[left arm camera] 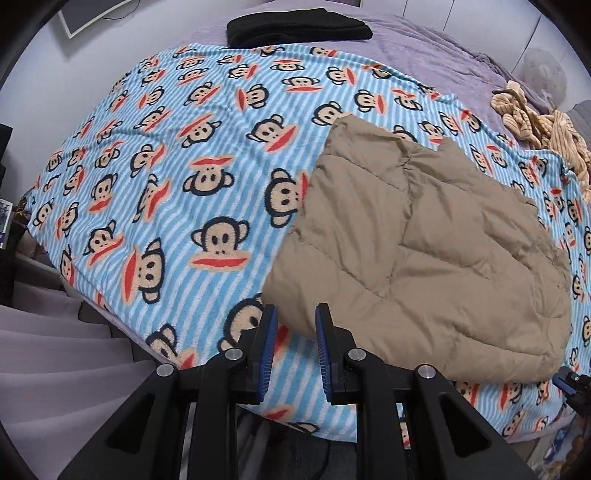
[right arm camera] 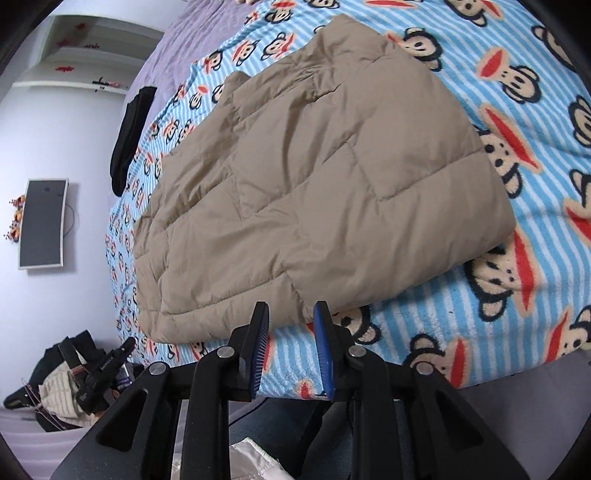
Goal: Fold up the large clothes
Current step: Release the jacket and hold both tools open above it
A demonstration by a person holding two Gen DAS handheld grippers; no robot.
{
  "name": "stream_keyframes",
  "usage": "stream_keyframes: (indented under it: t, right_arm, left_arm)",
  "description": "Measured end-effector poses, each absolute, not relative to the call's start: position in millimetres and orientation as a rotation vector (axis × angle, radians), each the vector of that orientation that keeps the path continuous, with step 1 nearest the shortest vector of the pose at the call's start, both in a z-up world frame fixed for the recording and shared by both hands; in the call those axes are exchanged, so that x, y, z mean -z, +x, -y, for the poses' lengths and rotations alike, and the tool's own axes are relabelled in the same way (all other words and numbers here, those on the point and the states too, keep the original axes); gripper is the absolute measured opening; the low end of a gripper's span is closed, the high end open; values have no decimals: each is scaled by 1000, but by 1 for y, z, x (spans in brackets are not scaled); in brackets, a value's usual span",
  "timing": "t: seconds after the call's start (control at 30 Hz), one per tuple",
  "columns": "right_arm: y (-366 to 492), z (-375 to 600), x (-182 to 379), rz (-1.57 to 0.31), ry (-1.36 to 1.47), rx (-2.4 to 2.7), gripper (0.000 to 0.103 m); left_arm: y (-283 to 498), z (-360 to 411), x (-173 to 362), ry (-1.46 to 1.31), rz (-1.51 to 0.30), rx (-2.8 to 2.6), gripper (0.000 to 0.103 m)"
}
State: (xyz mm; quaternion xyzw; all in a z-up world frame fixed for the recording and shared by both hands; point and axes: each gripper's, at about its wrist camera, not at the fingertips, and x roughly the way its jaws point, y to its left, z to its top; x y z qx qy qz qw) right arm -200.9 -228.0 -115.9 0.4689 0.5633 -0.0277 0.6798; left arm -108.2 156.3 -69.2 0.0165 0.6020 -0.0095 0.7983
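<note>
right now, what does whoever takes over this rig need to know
Left gripper: jaws apart, empty, over the near edge of the monkey-print blanket.
Right gripper: jaws apart, empty, at the near edge of the tan quilted jacket.
Done: jacket lies folded into a compact bundle on the blanket.
Left: a black garment and a striped beige one lie further back.

A: Surface?
B: Bed point(left arm camera: 424, 48), lilac cover. Striped monkey-print blanket point(left arm camera: 177, 177) spread flat over most of it.
A: On the blanket?
B: Folded tan quilted jacket point(left arm camera: 424, 251), just ahead of the left gripper's tips and to their right, near the blanket's front edge. Black garment point(left arm camera: 295, 27) far ahead, at the blanket's far edge. Beige knit heap point(left arm camera: 535, 122) far right.
</note>
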Motion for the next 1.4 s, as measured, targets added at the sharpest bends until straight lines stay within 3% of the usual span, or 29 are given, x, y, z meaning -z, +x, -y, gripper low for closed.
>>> stream_keyframes:
  t: [0.13,0.17,0.23,0.6,0.67,0.73,0.9,1.23,1.4]
  right_arm:
    - [-186,213,113,-1305,992,38,28]
    - [-181,208,112,-1302,986,30,28]
    - [-173,198,111,-1294,985,30,29]
    - [-134,144,111,-1317,984,54,29]
    - [-128,137,114,-1328,984,61,36]
    - [-123,130,115,-1335,981,72,65]
    - [-109,117,114,-1333,944,92,86]
    - [-94,109,119,-1352,901,147,88]
    - [-92,109,128,-1375,916,167,88]
  left_arm:
    - [-101,-147,64,53,-1285,92,23]
    - [-98,-146,65,64,-1291,102,30]
    - [-90,-149,65,76,-1298,95,103]
    - [-37,-154,84,185,-1290,140,103]
    - [-26,-155,93,194,-1315,153,103]
    - [-16,-153,102,212,-1329,156,103]
    - [3,-153,123,241,-1377,170,103]
    - [39,-158,152,130,-1473,444,103]
    - [58,-165,184,9,-1604,618,103]
